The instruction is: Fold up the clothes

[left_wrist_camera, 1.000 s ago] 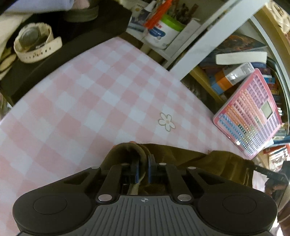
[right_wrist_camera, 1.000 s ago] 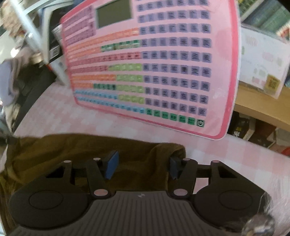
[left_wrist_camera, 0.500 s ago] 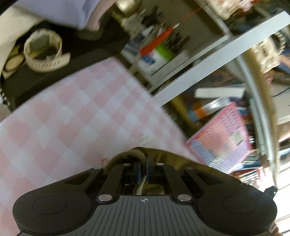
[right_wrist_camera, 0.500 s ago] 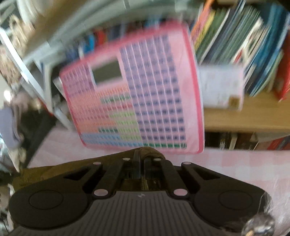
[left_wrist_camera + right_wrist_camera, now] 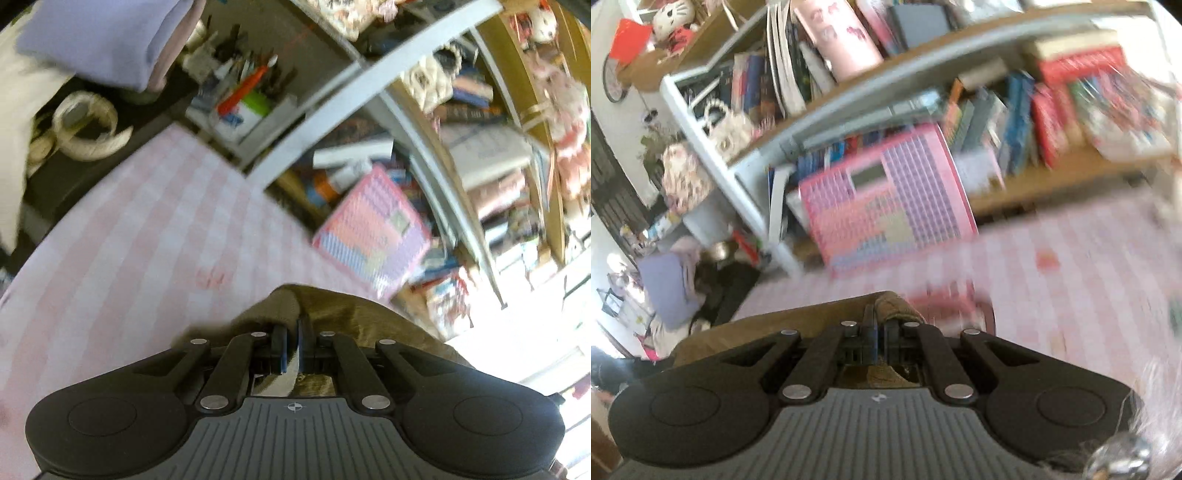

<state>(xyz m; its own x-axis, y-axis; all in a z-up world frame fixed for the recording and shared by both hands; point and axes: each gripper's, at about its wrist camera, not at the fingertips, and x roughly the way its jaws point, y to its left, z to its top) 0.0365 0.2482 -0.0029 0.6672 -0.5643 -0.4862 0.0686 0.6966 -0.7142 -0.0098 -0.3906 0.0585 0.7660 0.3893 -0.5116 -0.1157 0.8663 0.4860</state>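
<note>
olive-brown garment [image 5: 343,314], bunched, is pinched by left gripper [image 5: 291,341] and right gripper [image 5: 881,332].

Pink checked tablecloth [image 5: 147,236]; pink chart board [image 5: 886,206] leaning on bookshelf [image 5: 997,110]; lavender cloth [image 5: 103,40]; pen holder [image 5: 243,107]; tape roll [image 5: 88,129].

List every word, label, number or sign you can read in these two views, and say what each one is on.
None can be read.
Pink button chart: rows of printed cells, blurred.
Book spines on the shelf: lettering smeared by motion.
White container beside the pens: a blue mark, unreadable.
Olive garment: no print visible.
Pink checked tablecloth: pattern only, no text.
</note>
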